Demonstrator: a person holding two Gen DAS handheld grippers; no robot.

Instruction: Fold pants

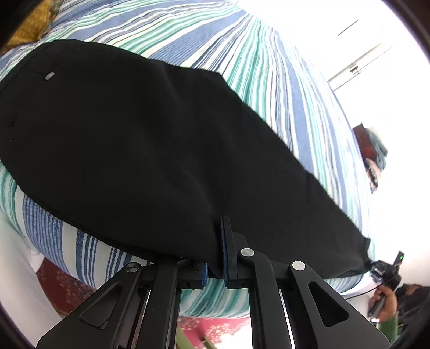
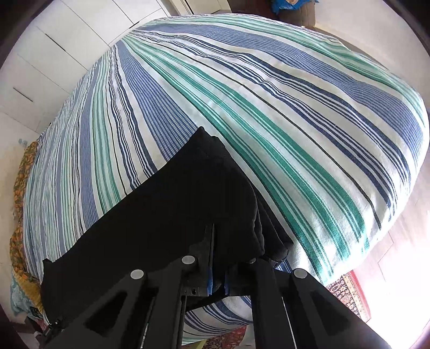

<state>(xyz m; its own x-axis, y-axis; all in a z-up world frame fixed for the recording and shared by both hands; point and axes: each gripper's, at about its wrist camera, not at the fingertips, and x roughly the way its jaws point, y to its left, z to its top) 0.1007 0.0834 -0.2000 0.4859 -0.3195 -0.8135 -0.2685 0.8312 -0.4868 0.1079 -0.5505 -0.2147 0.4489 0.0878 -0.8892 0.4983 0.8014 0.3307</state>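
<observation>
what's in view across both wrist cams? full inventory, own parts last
pants: 1, black, laid lengthwise along the near edge of the bed
bedspread: 1, blue, green and white stripes, covers the bed
patterned cloth: 1, yellow-orange, at the far end of the bed
rug: 1, red floral, floor beside the bed
cabinets: white, along the wall
left gripper: 1, black, blue-padded fingers shut on pants edge
right gripper: 1, black, shut on bunched pants end
hand: 1, holding the right gripper, seen from the left wrist view

No legible text, labels or numbers anywhere.
</observation>
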